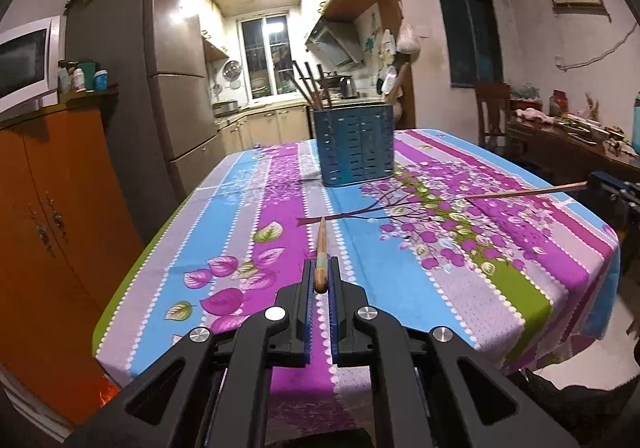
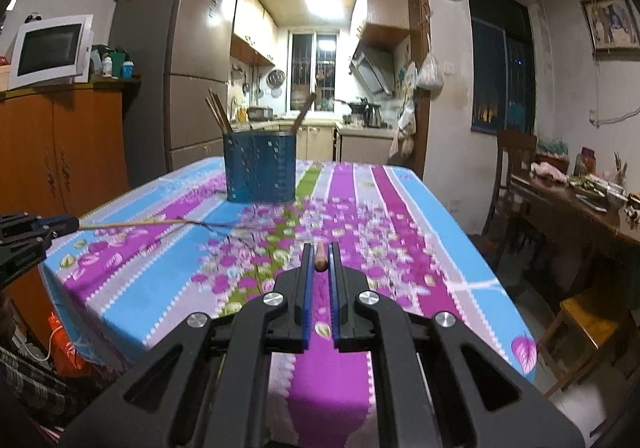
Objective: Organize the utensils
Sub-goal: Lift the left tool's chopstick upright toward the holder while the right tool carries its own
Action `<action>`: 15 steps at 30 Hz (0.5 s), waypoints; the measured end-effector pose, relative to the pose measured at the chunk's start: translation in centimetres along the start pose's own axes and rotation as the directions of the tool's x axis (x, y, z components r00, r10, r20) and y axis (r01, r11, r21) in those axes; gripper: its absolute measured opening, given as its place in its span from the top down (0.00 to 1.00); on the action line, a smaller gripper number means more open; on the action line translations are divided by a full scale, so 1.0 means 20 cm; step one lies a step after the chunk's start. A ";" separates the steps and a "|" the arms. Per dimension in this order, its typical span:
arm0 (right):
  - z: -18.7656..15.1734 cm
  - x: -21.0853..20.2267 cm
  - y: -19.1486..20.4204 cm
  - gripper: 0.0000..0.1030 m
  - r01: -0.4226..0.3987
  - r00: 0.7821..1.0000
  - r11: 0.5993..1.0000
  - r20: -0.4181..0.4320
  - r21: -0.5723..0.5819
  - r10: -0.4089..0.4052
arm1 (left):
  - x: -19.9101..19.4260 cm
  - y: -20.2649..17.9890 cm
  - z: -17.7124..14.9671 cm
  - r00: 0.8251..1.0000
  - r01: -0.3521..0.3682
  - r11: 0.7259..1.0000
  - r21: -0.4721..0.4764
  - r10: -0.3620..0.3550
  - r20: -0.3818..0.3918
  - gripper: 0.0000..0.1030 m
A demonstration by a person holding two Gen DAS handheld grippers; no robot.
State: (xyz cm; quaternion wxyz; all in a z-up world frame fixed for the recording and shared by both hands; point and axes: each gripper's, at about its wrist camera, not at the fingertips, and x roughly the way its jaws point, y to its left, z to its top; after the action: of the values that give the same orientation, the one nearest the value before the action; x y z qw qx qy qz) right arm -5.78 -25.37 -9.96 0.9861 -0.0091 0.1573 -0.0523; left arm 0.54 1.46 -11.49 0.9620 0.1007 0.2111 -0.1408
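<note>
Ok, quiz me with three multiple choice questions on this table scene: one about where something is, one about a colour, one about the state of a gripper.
1. Where does the utensil holder stand?
A. on the table's far end
B. on the floor
C. on the orange cabinet

2. What colour is the holder?
A. red
B. blue
C. white

3. What is the left gripper doing?
A. hanging wide open
B. gripping a spoon
C. clamped on a chopstick

Answers:
1 A: it sits on the floral tablecloth, far from both grippers.
2 B: its slotted walls are blue.
3 C: the wooden stick sits pinched between its pads.

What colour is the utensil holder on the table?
Dark blue, with rows of small slots in its walls. The holder shows best in the left wrist view.
</note>
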 end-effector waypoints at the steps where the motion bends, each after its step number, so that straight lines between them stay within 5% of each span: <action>1: 0.02 -0.01 0.01 0.95 -0.005 1.000 1.000 0.013 -0.006 0.005 | 0.00 0.00 0.01 1.000 -0.005 1.000 -0.003 0.005 -0.006 0.93; 15: 0.20 -0.06 0.06 0.95 -0.041 0.991 0.997 0.124 -0.069 0.050 | 0.02 0.02 0.10 0.997 -0.068 0.998 0.003 0.068 -0.047 0.93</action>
State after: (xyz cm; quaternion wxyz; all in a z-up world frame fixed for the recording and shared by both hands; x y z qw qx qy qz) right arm -5.58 -24.05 -5.80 0.9942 -0.0414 0.0966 -0.0238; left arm 1.89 1.29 -9.81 0.9610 0.1116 0.2302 -0.1055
